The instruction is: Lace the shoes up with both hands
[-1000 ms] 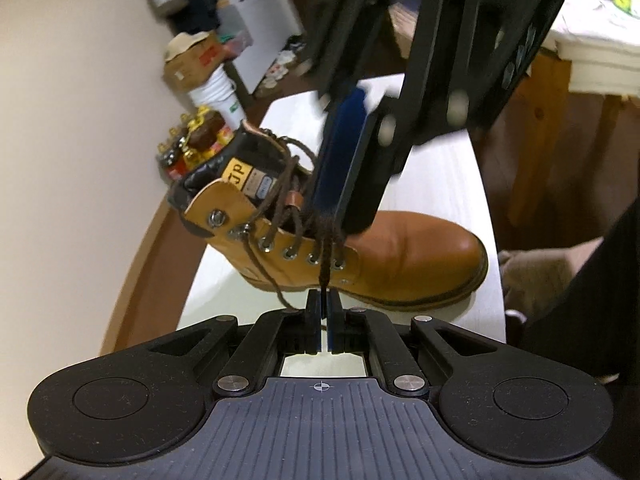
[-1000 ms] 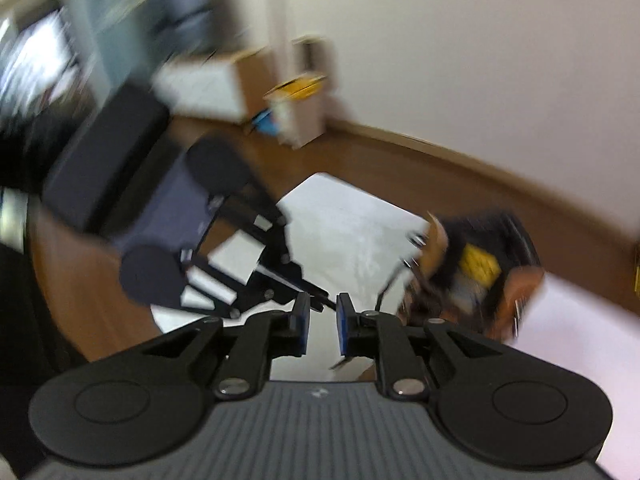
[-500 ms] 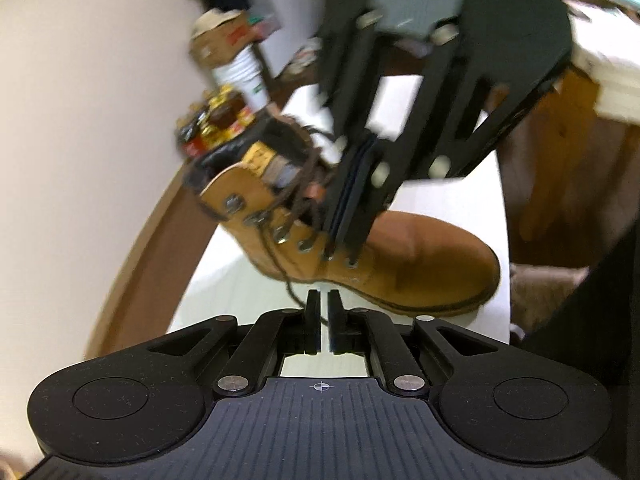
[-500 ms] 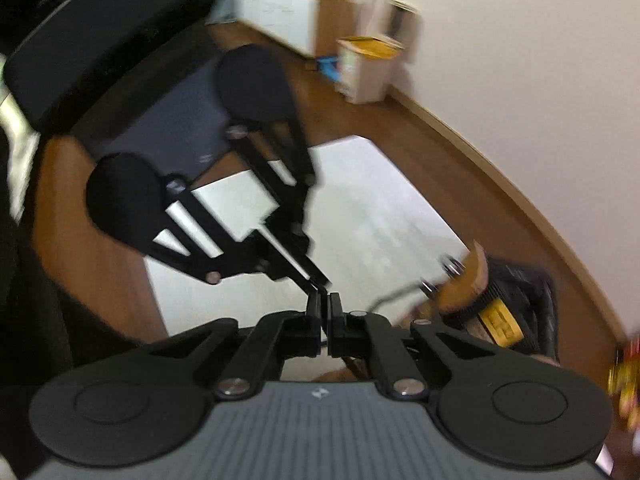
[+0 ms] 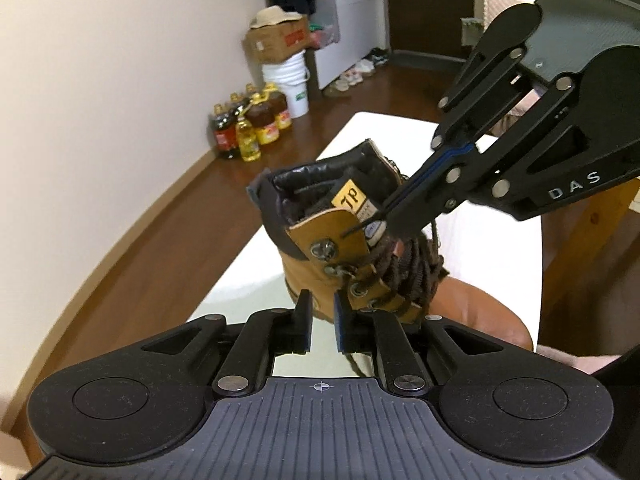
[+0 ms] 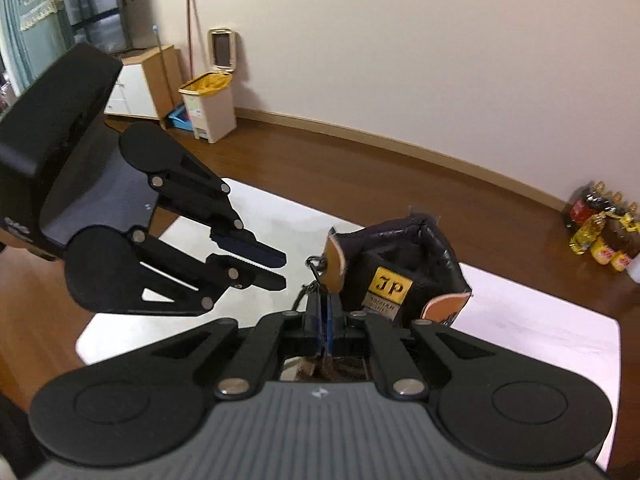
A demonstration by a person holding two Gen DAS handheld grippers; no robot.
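While the boot (image 5: 352, 248) stands on the white table (image 5: 492, 256) with its toe toward the person and its collar tipped away, the right gripper (image 5: 362, 227) is clenched on the lace tip (image 5: 351, 231) just above the top hook (image 5: 325, 249) on the left flap. That tip pokes out of the pinched fingers toward the left gripper (image 5: 322, 322), whose jaws are opening with nothing between them; they sit low beside the lower eyelets (image 5: 357, 289), nearer the shaft's base than the collar. The lace's free end thus lies above and beyond the left jaws, running roughly across the tongue, so the right hand is the one in command of it.

From the left wrist, the tip, hooks and criss-crossed lace (image 5: 412, 264) are plain. From the right wrist, the lace is mostly hidden behind its own closed fingers, but this view shows the left gripper (image 6: 280, 269) hanging apart from the boot (image 6: 404, 268), and the collar's open mouth with the yellow label (image 6: 390, 286).
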